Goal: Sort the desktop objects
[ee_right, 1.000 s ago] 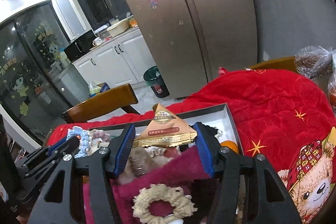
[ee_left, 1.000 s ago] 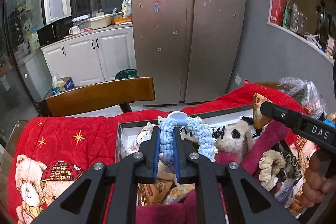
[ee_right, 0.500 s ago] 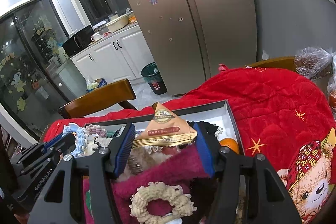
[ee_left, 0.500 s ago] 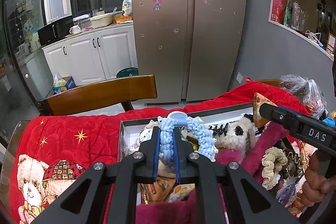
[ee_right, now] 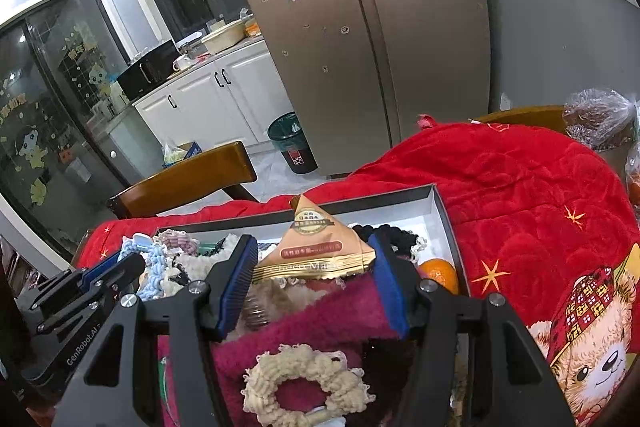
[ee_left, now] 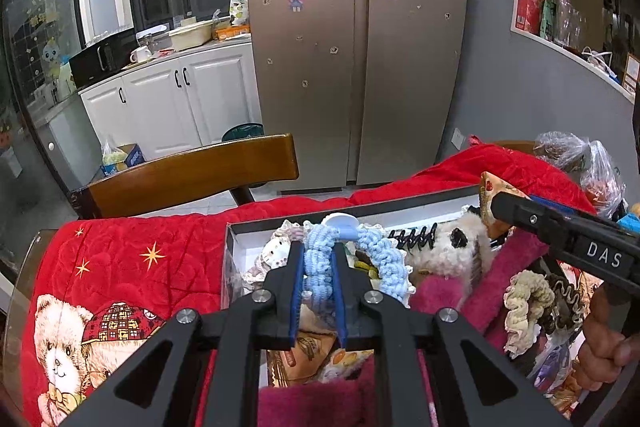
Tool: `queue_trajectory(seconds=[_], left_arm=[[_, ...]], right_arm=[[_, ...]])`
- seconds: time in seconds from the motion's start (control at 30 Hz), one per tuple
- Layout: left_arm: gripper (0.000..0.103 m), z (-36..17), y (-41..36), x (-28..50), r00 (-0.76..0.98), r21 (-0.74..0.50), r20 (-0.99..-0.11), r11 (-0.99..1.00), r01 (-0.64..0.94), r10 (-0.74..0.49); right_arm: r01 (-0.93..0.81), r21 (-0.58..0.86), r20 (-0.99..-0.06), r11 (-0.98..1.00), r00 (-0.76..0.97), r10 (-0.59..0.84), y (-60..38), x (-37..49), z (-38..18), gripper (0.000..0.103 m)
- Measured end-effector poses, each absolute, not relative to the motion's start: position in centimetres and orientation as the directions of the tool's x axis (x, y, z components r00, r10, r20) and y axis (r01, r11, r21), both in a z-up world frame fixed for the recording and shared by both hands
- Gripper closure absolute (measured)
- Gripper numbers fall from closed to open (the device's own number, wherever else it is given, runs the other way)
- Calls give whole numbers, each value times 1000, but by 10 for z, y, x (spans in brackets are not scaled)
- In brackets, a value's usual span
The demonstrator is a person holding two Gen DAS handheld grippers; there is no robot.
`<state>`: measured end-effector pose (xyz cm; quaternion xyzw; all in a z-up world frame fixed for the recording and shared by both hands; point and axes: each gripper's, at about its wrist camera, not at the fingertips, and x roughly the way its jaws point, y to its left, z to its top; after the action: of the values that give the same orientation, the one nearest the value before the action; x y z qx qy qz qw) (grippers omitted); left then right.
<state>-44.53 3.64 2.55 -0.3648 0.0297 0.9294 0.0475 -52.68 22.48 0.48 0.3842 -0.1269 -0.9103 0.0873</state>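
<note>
Left wrist view: left tongs (ee_left: 318, 269), jaws just eased wider yet clamped on a light-blue crocheted scrunchie (ee_left: 320, 267), above the grey-rimmed shallow box (ee_left: 400, 209) on the red quilted desk cover (ee_left: 160, 259). Fluffy cream plush (ee_left: 448, 251), black claw clip (ee_left: 412, 235) alongside. Right wrist view: right tongs (ee_right: 316, 267) clamped on a tan triangular foil snack packet (ee_right: 316, 247); orange fruit (ee_right: 438, 273), cream scrunchie (ee_right: 304, 379), magenta fleece (ee_right: 320, 327) shown only here.

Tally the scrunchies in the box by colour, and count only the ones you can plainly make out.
Light blue scrunchie: 1
Pink scrunchie: 1
Cream scrunchie: 1
Total: 3
The black ruffle at the back of the box is too hidden to count.
</note>
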Motion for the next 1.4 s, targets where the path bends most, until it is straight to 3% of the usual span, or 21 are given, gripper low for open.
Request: queue_trajectory(seconds=[0.1,0.13,0.4,0.6,0.63,0.7,0.77,1.13,1.4], left_arm=[[65,23,40,-446,-722,36,-690,-994,-104,51],[51,22,40,-446,-719,45,-693,-994,-99,40],[35,19,49,-445,-718,109,-696,-988,-111,4],[30,19,49,-445,-701,72,-711,-987,-141,48],[19,19,49,-445,-693,48,-718,-989,-141,64],[8,19,48,-446,-663,15,-743,-989,-146,87],[0,21,49,-445,-673,19,-735,-990,-142,82],[0,40,42,-437,-717,21,-693,-992,-122,74],[0,61,38,-424,-780,11,-613,-985,-172,130]], right_arm=[[67,316,-677,-947,-683,-274,225,-527,4,44],[66,318,-681,-946,-678,-277,225,-527,4,44],[80,331,-679,-940,-671,-297,221,-525,10,41],[94,350,-663,-932,-678,-318,224,-522,17,18],[109,340,-658,-934,-682,-319,222,-520,20,11],[128,324,-646,-937,-694,-318,219,-516,27,2],[149,309,-621,-939,-716,-318,217,-509,36,0],[195,239,-563,-951,-770,-299,210,-488,64,0],[205,277,-484,-939,-814,-321,218,-471,86,0]])
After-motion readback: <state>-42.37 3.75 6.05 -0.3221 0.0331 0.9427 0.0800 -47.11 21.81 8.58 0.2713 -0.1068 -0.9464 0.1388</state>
